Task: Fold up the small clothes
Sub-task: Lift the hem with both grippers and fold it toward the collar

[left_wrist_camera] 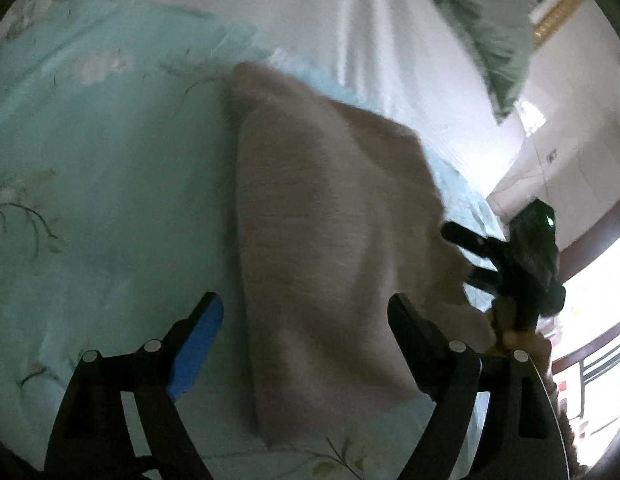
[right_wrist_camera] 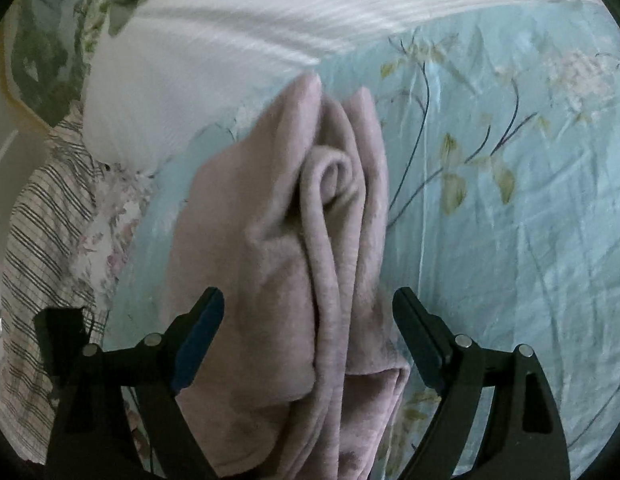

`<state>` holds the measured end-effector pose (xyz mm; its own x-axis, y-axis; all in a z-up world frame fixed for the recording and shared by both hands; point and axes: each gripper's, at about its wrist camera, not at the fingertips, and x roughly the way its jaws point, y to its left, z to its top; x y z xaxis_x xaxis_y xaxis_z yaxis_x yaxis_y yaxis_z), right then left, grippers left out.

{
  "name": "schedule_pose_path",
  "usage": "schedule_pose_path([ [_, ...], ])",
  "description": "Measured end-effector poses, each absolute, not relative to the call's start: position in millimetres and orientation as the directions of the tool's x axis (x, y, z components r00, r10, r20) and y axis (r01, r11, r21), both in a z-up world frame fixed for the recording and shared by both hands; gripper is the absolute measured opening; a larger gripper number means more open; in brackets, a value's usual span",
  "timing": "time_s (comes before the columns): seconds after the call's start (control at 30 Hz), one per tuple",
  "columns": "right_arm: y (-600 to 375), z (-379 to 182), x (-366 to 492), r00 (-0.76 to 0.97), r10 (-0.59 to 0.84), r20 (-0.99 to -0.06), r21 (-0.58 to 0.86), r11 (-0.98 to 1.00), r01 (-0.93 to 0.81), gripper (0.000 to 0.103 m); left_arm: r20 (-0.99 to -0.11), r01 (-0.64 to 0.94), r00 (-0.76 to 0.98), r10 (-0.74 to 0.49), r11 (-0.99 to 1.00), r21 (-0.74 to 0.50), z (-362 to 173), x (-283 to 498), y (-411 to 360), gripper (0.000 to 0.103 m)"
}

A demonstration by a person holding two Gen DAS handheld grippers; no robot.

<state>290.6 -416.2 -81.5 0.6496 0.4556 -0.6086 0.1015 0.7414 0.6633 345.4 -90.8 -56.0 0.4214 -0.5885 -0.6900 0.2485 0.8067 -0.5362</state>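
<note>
Floral bedsheet (right_wrist_camera: 510,240) carries folded pink garment (right_wrist_camera: 278,264) between spread right fingers (right_wrist_camera: 202,336).

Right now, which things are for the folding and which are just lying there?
For the folding:
pink garment
left claw, open
right claw, open

Just lying there:
floral bedsheet
white striped pillow
green pillow
striped cloth

Left wrist view motion-blurred; pink garment (left_wrist_camera: 330,208) texture smeared. Right gripper (left_wrist_camera: 466,256) at right edge, tips hidden behind the fabric. Right wrist view: garment's lower end cut off by bottom edge.
</note>
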Motion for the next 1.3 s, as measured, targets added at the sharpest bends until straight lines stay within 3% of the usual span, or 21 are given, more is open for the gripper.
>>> schedule_pose_path([
  [0.17, -408, -93, 302, 0.605, 0.494, -0.625, 0.667, 0.74, 0.085, 0.086, -0.701, 0.233, 0.37, -0.61, 0.791, -0.565, -82, 390, -107, 0.087],
  [0.23, -405, -96, 307, 0.595, 0.502, -0.628, 0.672, 0.735, 0.09, 0.06, -0.703, 0.26, 0.367, -0.609, 0.793, -0.551, -82, 401, -115, 0.087],
  [0.27, -404, -99, 308, 0.586, 0.506, -0.633, 0.676, 0.731, 0.099, 0.058, -0.704, 0.274, 0.363, -0.611, 0.792, -0.546, -84, 399, -117, 0.082],
  [0.33, -400, -97, 308, 0.593, 0.497, -0.634, 0.669, 0.737, 0.098, 0.044, -0.714, 0.296, 0.348, -0.608, 0.794, -0.532, -84, 398, -125, 0.061],
  [0.43, -391, -85, 300, 0.625, 0.477, -0.618, 0.662, 0.744, 0.087, 0.039, -0.709, 0.32, 0.373, -0.599, 0.8, -0.508, -76, 392, -132, 0.045],
  [0.63, -351, -61, 279, 0.646, 0.548, -0.531, 0.71, 0.704, -0.013, 0.036, -0.659, 0.368, 0.472, -0.586, 0.81, -0.457, -31, 346, -103, 0.039],
  [0.83, -287, -46, 253, 0.626, 0.634, -0.454, 0.731, 0.667, -0.144, 0.036, -0.631, 0.327, 0.531, -0.566, 0.823, -0.464, -3, 278, -23, 0.039],
  [1.1, -224, -46, 229, 0.58, 0.689, -0.434, 0.742, 0.639, -0.203, 0.036, -0.631, 0.292, 0.601, -0.49, 0.87, -0.397, 8, 212, 31, 0.039],
  [1.3, -208, -51, 216, 0.566, 0.678, -0.469, 0.723, 0.663, -0.195, 0.036, -0.626, 0.27, 0.602, -0.495, 0.864, -0.424, -8, 189, 50, 0.039],
])
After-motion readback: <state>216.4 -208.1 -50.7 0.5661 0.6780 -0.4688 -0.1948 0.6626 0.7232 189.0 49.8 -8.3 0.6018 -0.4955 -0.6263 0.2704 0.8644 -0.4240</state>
